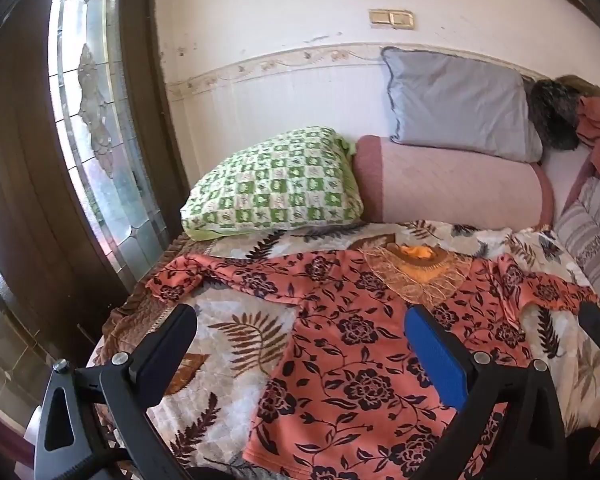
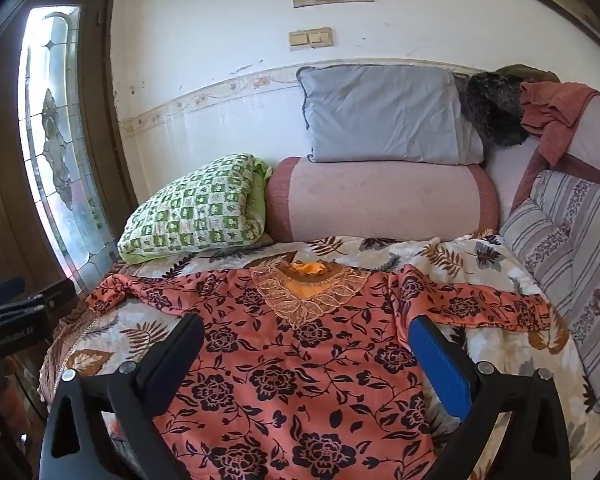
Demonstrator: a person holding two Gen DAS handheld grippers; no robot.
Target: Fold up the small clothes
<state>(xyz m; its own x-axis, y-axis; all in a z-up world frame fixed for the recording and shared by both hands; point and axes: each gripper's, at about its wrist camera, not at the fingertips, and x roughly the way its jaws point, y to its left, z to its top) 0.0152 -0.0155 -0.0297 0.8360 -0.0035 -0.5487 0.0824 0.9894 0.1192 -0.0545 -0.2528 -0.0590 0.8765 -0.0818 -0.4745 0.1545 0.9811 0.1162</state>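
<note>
Floral tunic (image 2: 300,360), coral with black flowers and an embroidered neckline (image 2: 310,294), is lying spread flat on the leaf-print bedspread (image 1: 228,320), directly under and ahead of both claws, sleeves out to either side. The left gripper (image 1: 300,344) is hovering with fingers wide apart, gripping nothing; the right gripper (image 2: 306,356) is doing the same over the chest. Folding seems not yet begun. Next, each claw likely needs to be dropping to a sleeve: left sleeve (image 1: 188,276) beyond the left claw's dark finger, right sleeve (image 2: 480,304) past the right claw's blue pad (image 2: 440,368).
</note>
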